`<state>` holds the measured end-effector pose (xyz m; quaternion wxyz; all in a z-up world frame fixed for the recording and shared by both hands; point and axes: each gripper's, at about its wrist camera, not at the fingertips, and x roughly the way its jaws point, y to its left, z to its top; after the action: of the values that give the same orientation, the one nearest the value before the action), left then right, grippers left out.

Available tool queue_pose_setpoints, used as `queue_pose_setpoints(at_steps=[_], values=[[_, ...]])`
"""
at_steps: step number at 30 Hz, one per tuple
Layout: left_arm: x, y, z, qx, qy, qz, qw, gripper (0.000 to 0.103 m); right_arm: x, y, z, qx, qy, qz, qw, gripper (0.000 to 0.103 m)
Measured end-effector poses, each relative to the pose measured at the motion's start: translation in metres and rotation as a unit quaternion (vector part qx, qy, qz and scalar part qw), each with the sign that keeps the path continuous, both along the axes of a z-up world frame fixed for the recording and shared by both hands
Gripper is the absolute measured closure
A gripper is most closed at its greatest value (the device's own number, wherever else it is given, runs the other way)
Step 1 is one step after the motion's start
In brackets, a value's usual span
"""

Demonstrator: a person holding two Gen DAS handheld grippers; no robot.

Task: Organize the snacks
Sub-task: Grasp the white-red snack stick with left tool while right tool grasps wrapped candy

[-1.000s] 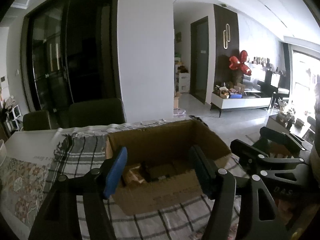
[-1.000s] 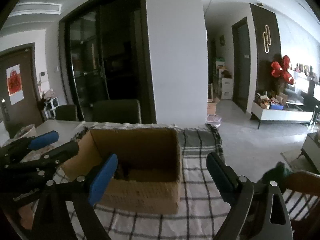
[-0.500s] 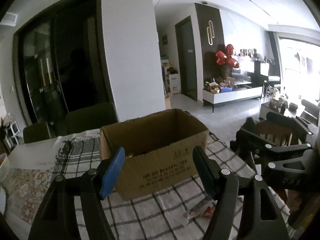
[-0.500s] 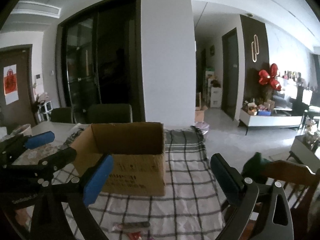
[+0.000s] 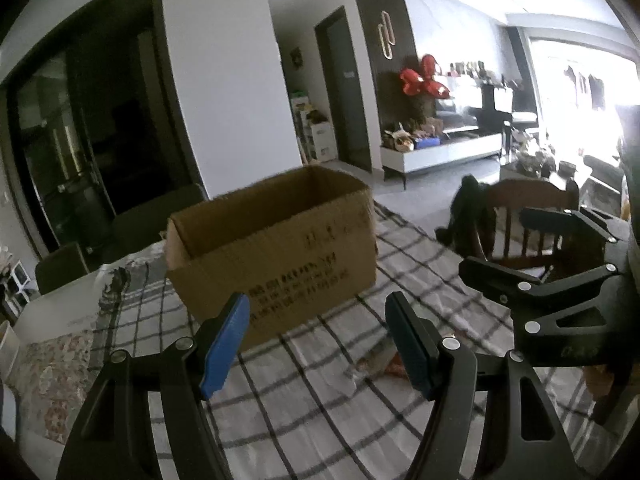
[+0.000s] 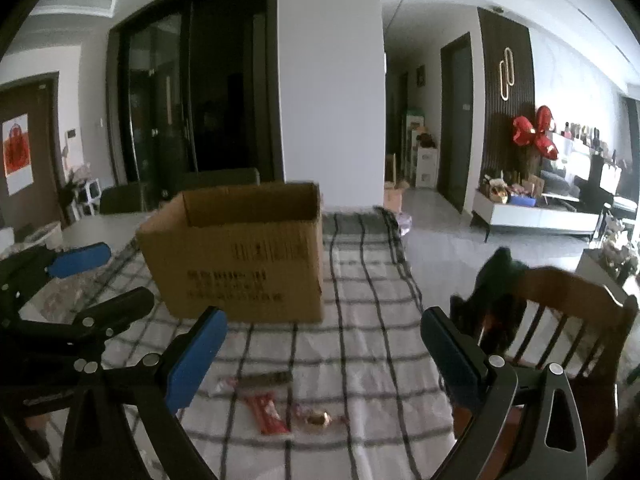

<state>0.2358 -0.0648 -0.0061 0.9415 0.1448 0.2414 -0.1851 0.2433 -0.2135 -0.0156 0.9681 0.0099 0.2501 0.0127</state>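
An open cardboard box stands upright on a table covered with a checked cloth, its printed side turned toward both cameras and its inside hidden from this low angle. In front of it, nearer the cameras, a few snacks lie loose on the cloth: a long grey wrapped stick, a red packet just below it, and a small gold-wrapped sweet beside the packet, all well apart from the box. The right gripper hangs above these snacks with its blue-padded jaws spread very wide and nothing between them. The left gripper is held to its left, jaws parted to a middling width, also empty; through its gap show the cloth and the lower front of the box, and one blurred wrapper lies on the cloth near its right pad. A wooden chair with a dark garment draped over its back stands at the right edge of the table.
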Motion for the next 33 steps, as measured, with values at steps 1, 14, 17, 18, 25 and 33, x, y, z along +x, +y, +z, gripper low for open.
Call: queue_pose_setpoints(at_steps=[1,14,17,18,25,33], values=[[-0.001,-0.001,-0.003,0.003,0.002,-0.004,1.0000,0.033,-0.001,-0.001,-0.003,-0.001,0.005,0.000,1.000,0.005],[-0.002,-0.009,-0.048,0.085,0.011,-0.053,0.9949,0.038,-0.017,0.013,-0.049,-0.036,0.052,-0.007,0.998,0.010],[0.004,-0.012,-0.057,0.095,0.021,-0.062,0.9934,0.042,-0.014,0.015,-0.057,-0.041,0.063,-0.002,0.997,0.015],[0.005,-0.012,-0.060,0.097,0.023,-0.064,0.9930,0.043,-0.013,0.015,-0.060,-0.041,0.067,0.000,0.997,0.018],[0.016,-0.017,-0.079,0.114,0.042,-0.075,0.9897,0.051,-0.001,0.016,-0.079,-0.052,0.101,0.009,0.994,0.036],[0.031,-0.024,-0.098,0.132,0.061,-0.090,0.9854,0.058,0.011,0.020,-0.093,-0.069,0.131,0.031,0.988,0.047]])
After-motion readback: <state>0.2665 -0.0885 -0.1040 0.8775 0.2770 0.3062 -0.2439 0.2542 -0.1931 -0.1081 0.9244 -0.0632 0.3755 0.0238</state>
